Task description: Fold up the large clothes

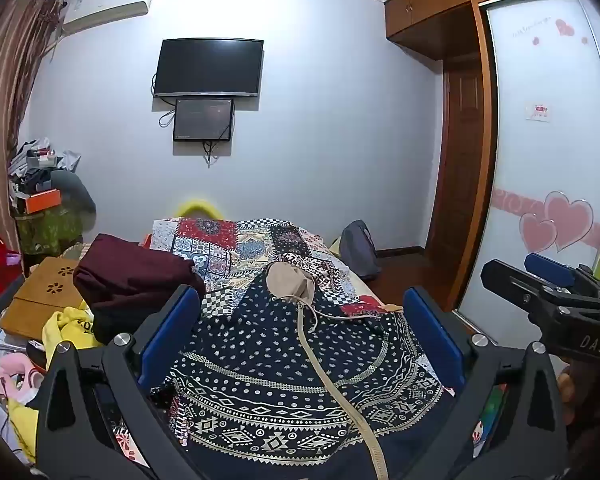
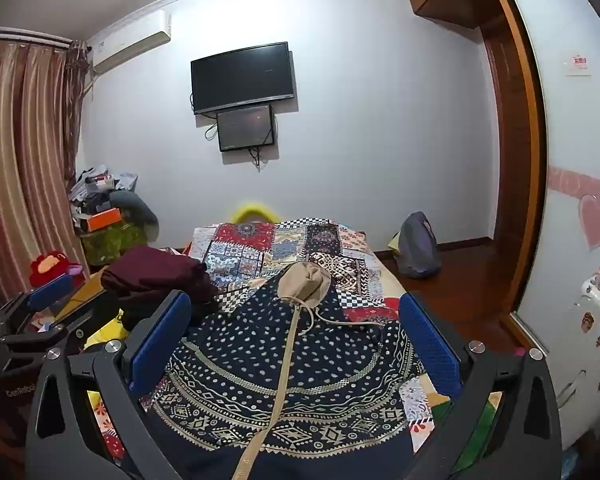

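**Both grippers wide over the patterned garment**

Blue-padded fingers of our left gripper frame the near part of the left wrist view, spread as wide as they go with nothing pinched between them. Under them lies the large garment, a navy cloth with pale dots and bands of diamond trim, spread over the near end of the bed. A beige strap runs down its middle toward us, and a beige pouch-like piece sits at its far end with a thin cord trailing to the right.

Our right gripper hangs over the same garment, jaws equally wide and empty; in the left wrist view we see its black body at the right edge, held by a hand that is mostly hidden.

Beyond the garment a patchwork cover in red, blue and checks covers the far part of the bed. A dark maroon bundle of cloth sits to the left, just beside the garment, with a yellow piece lower down near it. On the far wall hang a dark television and a smaller screen below it. A grey backpack rests on the floor to the right of the bed, near a wooden door.
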Demonstrator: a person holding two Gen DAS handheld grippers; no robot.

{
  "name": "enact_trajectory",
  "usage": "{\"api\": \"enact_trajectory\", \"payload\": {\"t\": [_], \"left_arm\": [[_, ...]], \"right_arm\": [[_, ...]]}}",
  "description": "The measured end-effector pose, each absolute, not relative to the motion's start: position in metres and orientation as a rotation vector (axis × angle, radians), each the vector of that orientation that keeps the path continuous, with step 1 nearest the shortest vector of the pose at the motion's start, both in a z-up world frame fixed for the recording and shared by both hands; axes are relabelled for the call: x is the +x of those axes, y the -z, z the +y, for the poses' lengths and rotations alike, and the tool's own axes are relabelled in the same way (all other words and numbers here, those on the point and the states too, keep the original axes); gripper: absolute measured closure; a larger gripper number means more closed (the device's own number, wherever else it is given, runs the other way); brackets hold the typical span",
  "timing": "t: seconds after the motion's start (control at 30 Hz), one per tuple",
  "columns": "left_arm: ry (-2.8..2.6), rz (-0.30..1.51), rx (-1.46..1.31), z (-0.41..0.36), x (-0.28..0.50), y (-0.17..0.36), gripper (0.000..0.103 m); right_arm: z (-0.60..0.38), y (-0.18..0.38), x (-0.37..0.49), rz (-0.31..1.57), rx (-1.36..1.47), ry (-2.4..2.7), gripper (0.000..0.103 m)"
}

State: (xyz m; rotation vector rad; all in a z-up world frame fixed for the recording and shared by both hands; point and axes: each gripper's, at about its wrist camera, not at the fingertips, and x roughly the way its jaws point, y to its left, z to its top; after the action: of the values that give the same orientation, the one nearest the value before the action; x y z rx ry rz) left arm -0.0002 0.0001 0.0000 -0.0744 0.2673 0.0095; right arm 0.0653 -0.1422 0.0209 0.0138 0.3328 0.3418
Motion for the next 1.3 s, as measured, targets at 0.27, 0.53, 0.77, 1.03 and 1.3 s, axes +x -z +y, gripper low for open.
{"api": "enact_trajectory", "payload": {"t": [0.27, 0.53, 0.77, 1.03, 1.3], "left_arm": [[-0.017, 0.276, -0.065, -0.0002, 0.0002, 0.0022, 0.0], [-0.022, 0.275, -0.076, 0.006, -0.002, 0.0039, 0.0], [-0.031, 0.275, -0.07, 0.0074, -0.0028, 0.0052, 0.0], [-0.029, 0.278, -0.061, 0.006, -0.004, 0.0047, 0.0], [-0.032, 0.277, -0.063, 0.0055, -0.0044, 0.0037, 0.0]], "right_arm": [[-0.1412, -0.0205, 0.0652, 0.335, 0.015, -0.339, 0.0], [-0.1389, -0.0195, 0.0656, 0.347, 0.018, -0.347, 0.0], [-0.1386, -0.0178, 0.0675, 0.354, 0.021, -0.349, 0.0], [-0.137, -0.0168, 0.0658, 0.354, 0.018, -0.351, 0.0], [-0.1361, -0.0175, 0.0653, 0.358, 0.024, -0.354, 0.0]]}}
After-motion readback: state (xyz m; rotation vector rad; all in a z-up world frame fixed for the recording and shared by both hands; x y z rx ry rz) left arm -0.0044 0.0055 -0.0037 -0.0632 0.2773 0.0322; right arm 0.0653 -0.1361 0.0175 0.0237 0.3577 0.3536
